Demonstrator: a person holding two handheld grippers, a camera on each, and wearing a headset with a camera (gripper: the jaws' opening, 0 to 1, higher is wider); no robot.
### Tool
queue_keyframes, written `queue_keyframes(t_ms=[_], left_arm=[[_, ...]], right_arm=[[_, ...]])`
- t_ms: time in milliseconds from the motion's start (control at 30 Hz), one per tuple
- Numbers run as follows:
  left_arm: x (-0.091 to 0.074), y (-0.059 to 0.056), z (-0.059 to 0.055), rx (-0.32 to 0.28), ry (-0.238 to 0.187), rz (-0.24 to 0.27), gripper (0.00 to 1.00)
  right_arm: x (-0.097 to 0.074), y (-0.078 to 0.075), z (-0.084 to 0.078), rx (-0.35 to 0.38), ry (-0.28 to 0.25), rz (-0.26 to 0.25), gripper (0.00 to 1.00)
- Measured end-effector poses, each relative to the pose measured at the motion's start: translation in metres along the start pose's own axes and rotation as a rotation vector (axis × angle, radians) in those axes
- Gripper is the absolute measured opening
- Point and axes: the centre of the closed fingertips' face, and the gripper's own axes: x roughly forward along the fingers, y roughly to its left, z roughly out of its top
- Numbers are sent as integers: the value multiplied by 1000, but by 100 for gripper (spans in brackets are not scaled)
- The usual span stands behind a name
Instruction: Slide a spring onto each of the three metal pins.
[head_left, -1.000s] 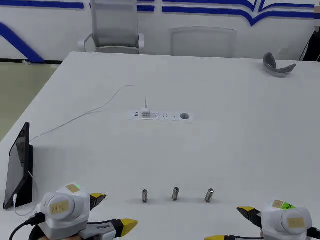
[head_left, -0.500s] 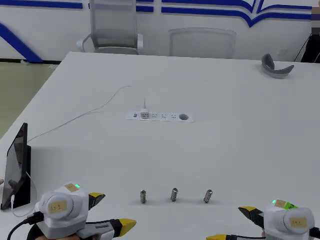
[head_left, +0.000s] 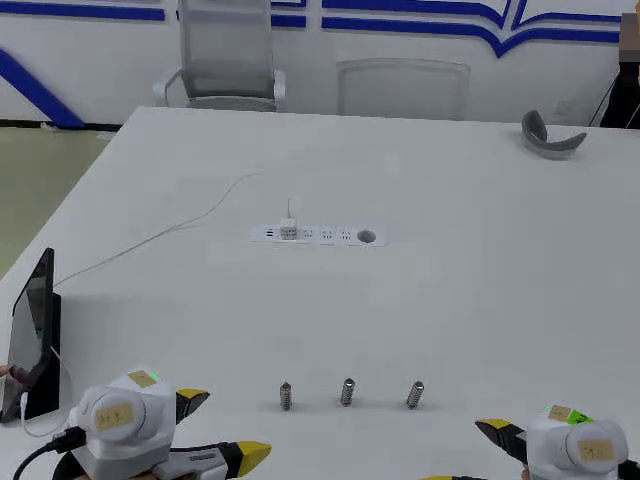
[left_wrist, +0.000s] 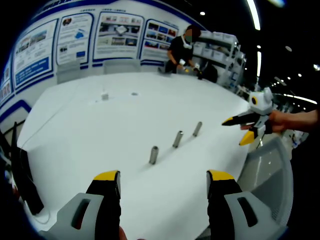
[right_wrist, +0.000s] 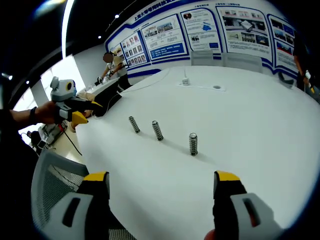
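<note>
**Three metal pins on the white surface (head_left: 450, 300).** The left pin (head_left: 286, 396), middle pin (head_left: 347, 391) and right pin (head_left: 415, 394) stand in a row. The long axis of each is vertical, with the tip pointing up. A coiled spring (right_wrist: 193, 143) wraps each shaft. The row lies at 6 o'clock from the power strip (head_left: 315, 234). The left tool (head_left: 222, 425) is at 8 o'clock from the row and the right tool (head_left: 468, 452) at 4 o'clock. Both have their jaws apart, hold nothing and touch no pin.
</note>
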Motion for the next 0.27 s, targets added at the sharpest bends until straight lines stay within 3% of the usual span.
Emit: queue_keyframes(t_ms=[267], left_arm=[[-1, 0, -2, 3, 2, 0, 71]], right_arm=[[0, 1, 0, 0, -2, 1, 87]])
